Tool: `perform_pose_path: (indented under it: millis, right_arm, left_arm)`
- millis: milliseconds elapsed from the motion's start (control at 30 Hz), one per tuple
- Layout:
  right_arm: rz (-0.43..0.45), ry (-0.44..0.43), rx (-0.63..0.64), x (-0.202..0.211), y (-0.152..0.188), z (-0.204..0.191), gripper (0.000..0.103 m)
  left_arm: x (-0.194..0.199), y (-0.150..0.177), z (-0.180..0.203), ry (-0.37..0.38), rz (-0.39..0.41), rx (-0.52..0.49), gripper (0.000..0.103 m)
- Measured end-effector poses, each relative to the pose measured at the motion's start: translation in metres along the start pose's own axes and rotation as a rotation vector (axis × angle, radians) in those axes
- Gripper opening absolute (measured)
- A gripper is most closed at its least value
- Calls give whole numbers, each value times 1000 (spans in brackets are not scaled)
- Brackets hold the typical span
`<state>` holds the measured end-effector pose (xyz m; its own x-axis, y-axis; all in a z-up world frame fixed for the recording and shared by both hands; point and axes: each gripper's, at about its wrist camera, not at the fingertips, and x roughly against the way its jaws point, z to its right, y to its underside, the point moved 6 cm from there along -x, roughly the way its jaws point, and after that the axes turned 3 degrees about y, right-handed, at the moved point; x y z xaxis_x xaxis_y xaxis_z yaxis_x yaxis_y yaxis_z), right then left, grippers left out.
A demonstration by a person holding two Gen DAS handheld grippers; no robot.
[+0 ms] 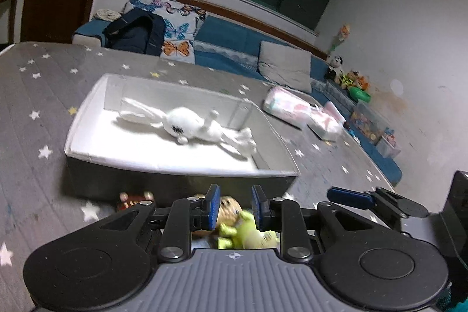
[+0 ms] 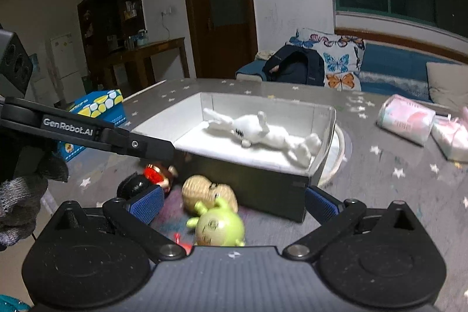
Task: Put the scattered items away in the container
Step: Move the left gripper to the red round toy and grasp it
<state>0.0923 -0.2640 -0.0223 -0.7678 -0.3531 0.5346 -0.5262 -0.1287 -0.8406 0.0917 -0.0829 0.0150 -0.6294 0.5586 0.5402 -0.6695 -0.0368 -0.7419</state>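
A shallow box (image 1: pixel 181 169) (image 2: pixel 242 161), white inside with dark outer walls, stands on the star-patterned mat. A white plush rabbit (image 1: pixel 190 127) (image 2: pixel 263 133) lies in it. In front of the box lie a tan knitted toy (image 1: pixel 229 209) (image 2: pixel 204 190), a green plush toy (image 1: pixel 251 233) (image 2: pixel 219 224), a red toy (image 1: pixel 134 199) (image 2: pixel 156 174) and a black toy (image 2: pixel 136 184). My left gripper (image 1: pixel 236 208) hovers over the tan and green toys, jaws apart, gripping nothing. My right gripper (image 2: pixel 234 205) is wide open, with the green toy low between its fingers and untouched.
Two pink tissue packs (image 1: pixel 286 107) (image 2: pixel 405 119) lie on the mat right of the box. A blue and yellow carton (image 2: pixel 96 107) sits at the mat's left edge. A sofa with a dark backpack (image 1: pixel 134 31) (image 2: pixel 295 67) stands behind. A gloved hand (image 2: pixel 17 201) holds the left gripper.
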Motion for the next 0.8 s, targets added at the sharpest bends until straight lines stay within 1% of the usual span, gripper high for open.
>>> perform_pose_path:
  millis: [267,500,800]
  right_arm:
    - [-33,-25,-43,6,25,-7,103]
    - [-92,-29,-54,-1,46,-14,103]
    - [-114,-27,-49,-3,54,-19,103]
  left_arm:
    - [1,28,11,31,-57,-4,26]
    - [3,46,14,47,-93,-8,26]
    - [3,57,18,46,-115,-9,26]
